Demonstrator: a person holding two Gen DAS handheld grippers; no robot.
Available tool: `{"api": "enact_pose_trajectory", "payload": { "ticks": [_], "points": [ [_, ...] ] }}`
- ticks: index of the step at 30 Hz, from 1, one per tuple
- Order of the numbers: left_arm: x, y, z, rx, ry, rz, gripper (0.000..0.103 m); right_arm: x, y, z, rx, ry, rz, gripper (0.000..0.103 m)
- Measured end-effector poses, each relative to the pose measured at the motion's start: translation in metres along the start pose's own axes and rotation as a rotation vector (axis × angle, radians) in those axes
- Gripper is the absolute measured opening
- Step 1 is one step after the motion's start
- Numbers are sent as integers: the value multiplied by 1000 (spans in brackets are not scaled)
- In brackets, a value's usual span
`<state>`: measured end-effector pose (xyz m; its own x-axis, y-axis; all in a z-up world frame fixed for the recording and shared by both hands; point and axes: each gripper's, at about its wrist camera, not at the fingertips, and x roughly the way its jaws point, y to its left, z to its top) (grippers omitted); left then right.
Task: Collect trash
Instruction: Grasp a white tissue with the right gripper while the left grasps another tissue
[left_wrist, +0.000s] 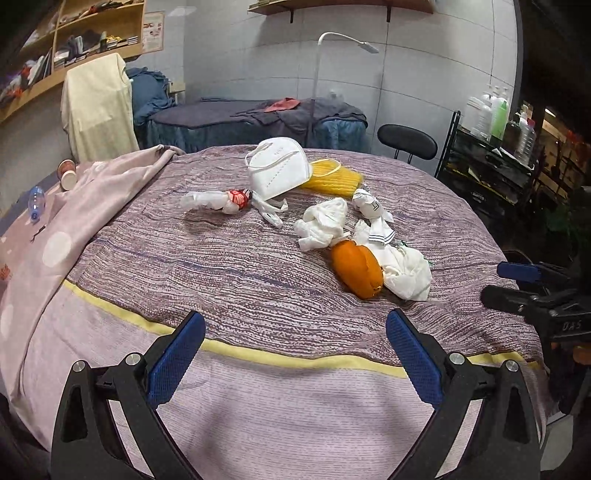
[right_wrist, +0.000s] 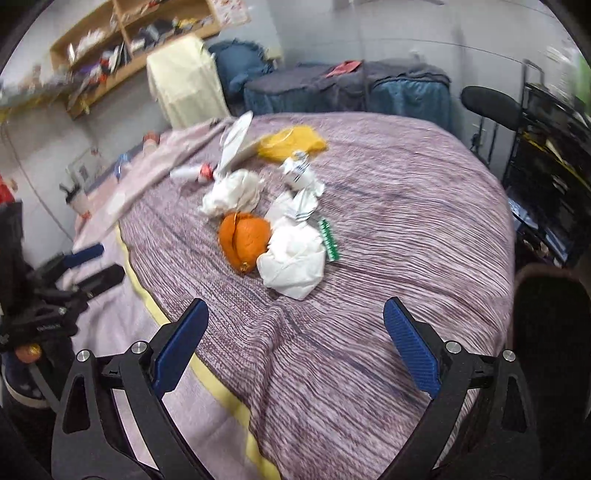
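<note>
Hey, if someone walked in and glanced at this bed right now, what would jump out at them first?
Probably the bright orange peel in the middle of the striped bedspread, pressed against a crumpled white tissue. Behind it a white face mask overlaps a yellow wrapper near the far edge. Both tools, left and right, hover open at the near edge, holding nothing.

Right gripper (right_wrist: 295, 325) with blue-padded fingers spread wide over a purple striped bedspread (right_wrist: 406, 229), orange peel (right_wrist: 243, 238) touching crumpled white tissue (right_wrist: 295, 258), green-printed wrapper strip (right_wrist: 328, 240) beside it, yellow plastic bag (right_wrist: 295, 142) and white face mask (right_wrist: 236, 142) farther back, left gripper (right_wrist: 96, 264) at left edge.
</note>
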<state>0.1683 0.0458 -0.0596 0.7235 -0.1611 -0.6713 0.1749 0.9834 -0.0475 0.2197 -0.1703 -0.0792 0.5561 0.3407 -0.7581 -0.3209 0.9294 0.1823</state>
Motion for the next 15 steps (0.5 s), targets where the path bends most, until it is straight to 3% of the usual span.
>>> {"api": "enact_pose_trajectory", "payload": {
  "ticks": [5, 15],
  "points": [
    [15, 6, 9, -12, 35, -33, 91, 46, 19, 23, -146, 141, -66, 84],
    [45, 9, 27, -12, 84, -71, 85, 115, 30, 49, -289, 291, -175, 72]
  ]
}}
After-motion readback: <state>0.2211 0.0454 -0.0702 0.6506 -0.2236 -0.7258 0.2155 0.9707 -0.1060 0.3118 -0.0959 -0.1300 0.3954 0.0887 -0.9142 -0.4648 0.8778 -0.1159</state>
